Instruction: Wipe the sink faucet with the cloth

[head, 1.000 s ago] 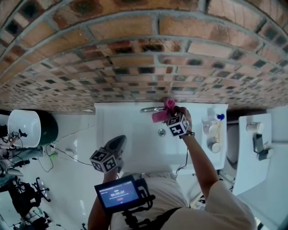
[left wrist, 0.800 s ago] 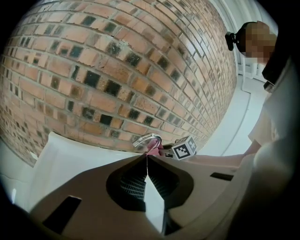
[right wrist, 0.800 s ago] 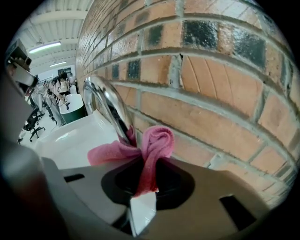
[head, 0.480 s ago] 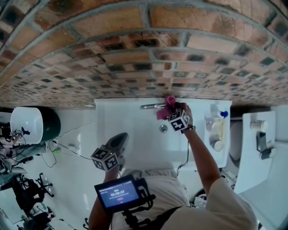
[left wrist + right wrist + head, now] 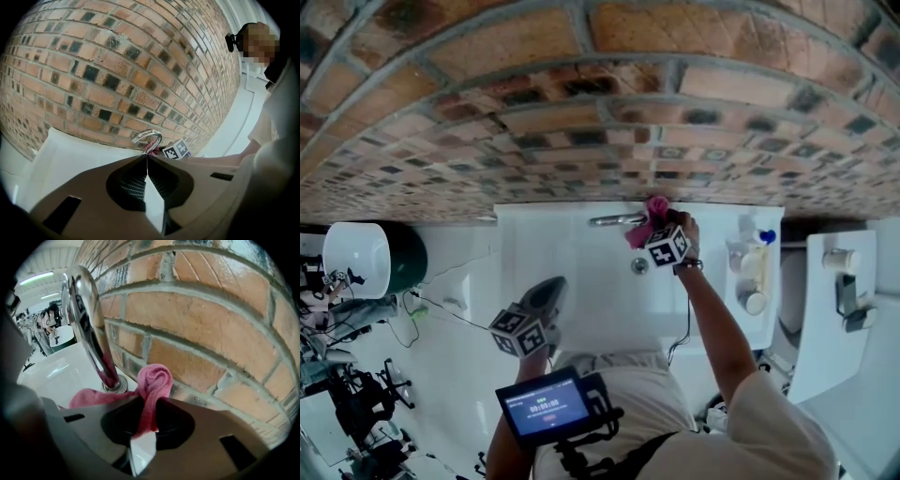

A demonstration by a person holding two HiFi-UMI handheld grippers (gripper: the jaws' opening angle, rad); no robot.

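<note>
- Pink terry cloth (image 5: 152, 383) is sitting bunched between the jaws of the right hand-held gripper (image 5: 146, 404), which are clamping tight on its fold.
- The cloth is lying against the base of the curved chrome sink faucet (image 5: 91, 329), just beside the red brick wall (image 5: 211, 333).
- Its loose end is trailing round the faucet base over the white ceramic sink (image 5: 51, 371).
- The left hand-held gripper (image 5: 146, 158) is hovering near the sink's front edge, well apart from the faucet, jaws pressed together and holding nothing.
</note>
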